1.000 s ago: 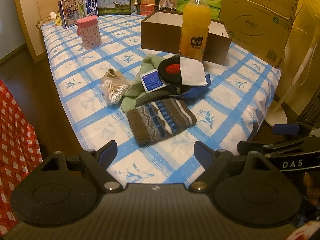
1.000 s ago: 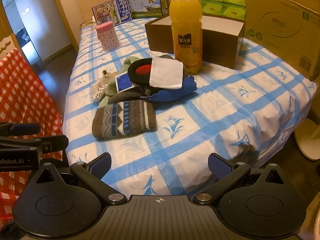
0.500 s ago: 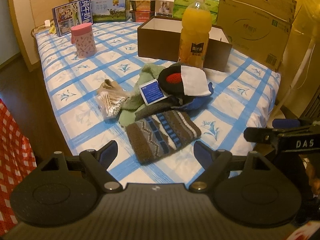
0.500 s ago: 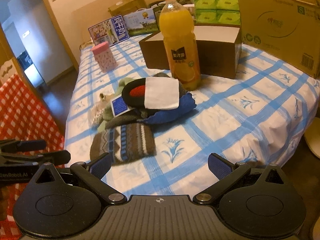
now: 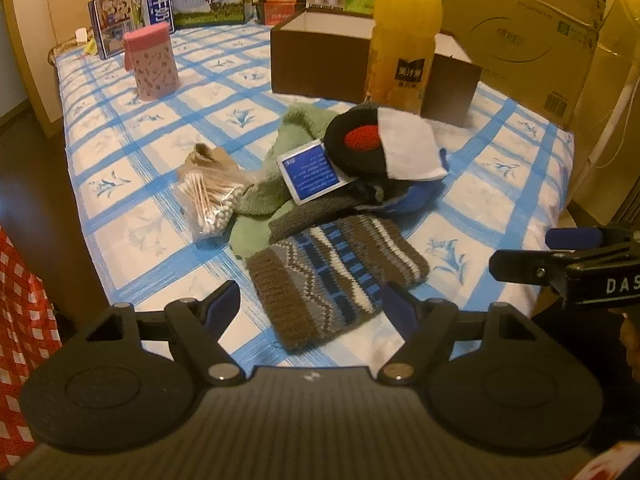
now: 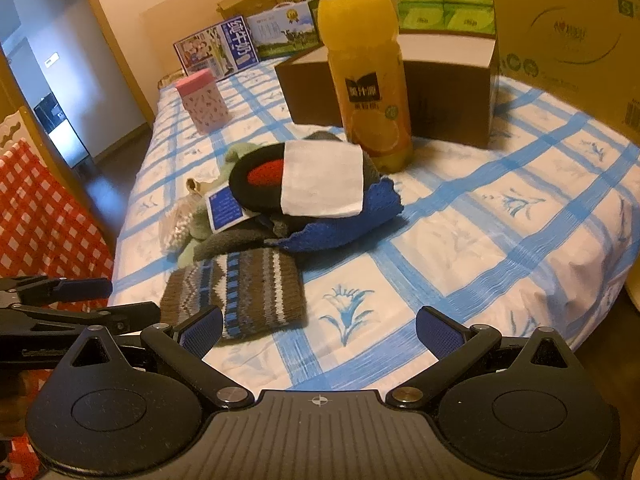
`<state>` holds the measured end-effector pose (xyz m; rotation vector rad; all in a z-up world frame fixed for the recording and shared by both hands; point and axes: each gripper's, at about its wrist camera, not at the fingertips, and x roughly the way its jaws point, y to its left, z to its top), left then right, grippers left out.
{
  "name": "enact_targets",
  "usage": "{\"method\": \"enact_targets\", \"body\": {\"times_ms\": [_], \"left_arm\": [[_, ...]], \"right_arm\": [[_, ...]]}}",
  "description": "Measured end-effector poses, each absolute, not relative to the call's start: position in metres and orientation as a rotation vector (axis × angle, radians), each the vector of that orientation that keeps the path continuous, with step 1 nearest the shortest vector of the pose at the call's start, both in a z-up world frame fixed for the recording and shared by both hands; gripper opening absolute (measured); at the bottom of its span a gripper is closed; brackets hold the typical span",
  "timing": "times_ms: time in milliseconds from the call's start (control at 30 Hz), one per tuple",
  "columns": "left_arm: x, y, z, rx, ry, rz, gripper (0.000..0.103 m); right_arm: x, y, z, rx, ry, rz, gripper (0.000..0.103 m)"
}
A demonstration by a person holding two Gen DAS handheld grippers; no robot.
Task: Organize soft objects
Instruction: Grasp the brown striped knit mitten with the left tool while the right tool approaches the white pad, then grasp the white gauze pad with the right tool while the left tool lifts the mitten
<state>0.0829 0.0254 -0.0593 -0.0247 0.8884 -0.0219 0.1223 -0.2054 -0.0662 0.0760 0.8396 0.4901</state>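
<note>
A brown knitted hat (image 5: 336,276), banded with blue, white and grey zigzags and stripes, is lying flat at the near edge of the blue-checked tablecloth (image 5: 492,184). Its long axis is running diagonally in the left wrist view, the ribbed white-striped end pointing up and right. It is touching a heap of soft items behind it: a green knit (image 5: 276,184), a black cap with a red patch (image 5: 356,148), a white cloth (image 5: 408,148) and a blue crocheted piece (image 6: 352,220). An orange juice bottle (image 6: 368,80) is standing behind the heap. The left gripper (image 5: 312,304) is hovering over the hat; its fingers, spread wide, have just been closing slightly, clamping nothing. The right gripper (image 6: 320,328) is holding its fingers apart, empty.
</note>
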Motion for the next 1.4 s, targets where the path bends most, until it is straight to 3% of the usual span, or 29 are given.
{"method": "enact_targets", "body": {"times_ms": [133, 633, 700, 800, 867, 933, 1200, 1400], "left_arm": [[0.097, 0.030, -0.072, -0.046, 0.899, -0.013, 0.076], [0.142, 0.046, -0.115, -0.109, 0.950, 0.013, 0.077], [0.143, 0.047, -0.120, -0.132, 0.966, 0.007, 0.073], [0.140, 0.045, -0.123, -0.148, 0.971, 0.000, 0.058], [0.136, 0.043, -0.122, -0.147, 0.960, -0.007, 0.036], [0.131, 0.043, -0.119, -0.161, 0.954, -0.029, 0.022], [0.100, 0.046, -0.096, -0.191, 0.908, -0.034, 0.017], [0.094, 0.060, -0.076, -0.198, 0.857, 0.003, 0.017]], "right_arm": [[0.134, -0.203, -0.078, 0.078, 0.868, 0.482, 0.096], [0.166, -0.195, -0.106, 0.092, 0.912, 0.447, 0.093], [0.167, -0.194, -0.110, 0.092, 0.924, 0.443, 0.092], [0.167, -0.195, -0.115, 0.099, 0.942, 0.441, 0.092], [0.166, -0.194, -0.118, 0.100, 0.951, 0.441, 0.092], [0.166, -0.194, -0.119, 0.097, 0.958, 0.442, 0.092], [0.160, -0.197, -0.119, 0.108, 0.962, 0.444, 0.091], [0.160, -0.196, -0.102, 0.114, 0.850, 0.484, 0.091]]}}
